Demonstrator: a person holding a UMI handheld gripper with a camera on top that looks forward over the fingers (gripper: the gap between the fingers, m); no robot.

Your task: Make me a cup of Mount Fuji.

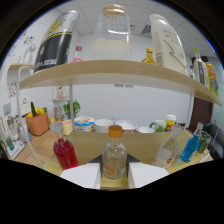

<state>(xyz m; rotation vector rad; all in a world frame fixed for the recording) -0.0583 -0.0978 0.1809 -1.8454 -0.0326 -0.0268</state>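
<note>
A small clear bottle with an orange cap (114, 157) stands on the wooden table (90, 142), between my gripper's (114, 176) two white fingers (82, 176). Only a narrow gap shows at each side of it, and it seems to rest on the table. The gripper is open around it. A bottle of red liquid (65, 151) stands just ahead to the left. A clear bottle (167, 150), a blue one (191, 146) and a green one (204, 142) stand ahead to the right.
A wooden shelf (115, 70) spans overhead, carrying a black bottle (57, 40), a glass jar with white contents (112, 37), a white carton (167, 42) and a yellow bottle (148, 56). Bowls and tubs (104, 125) line the back of the table. An orange box (37, 122) sits far left.
</note>
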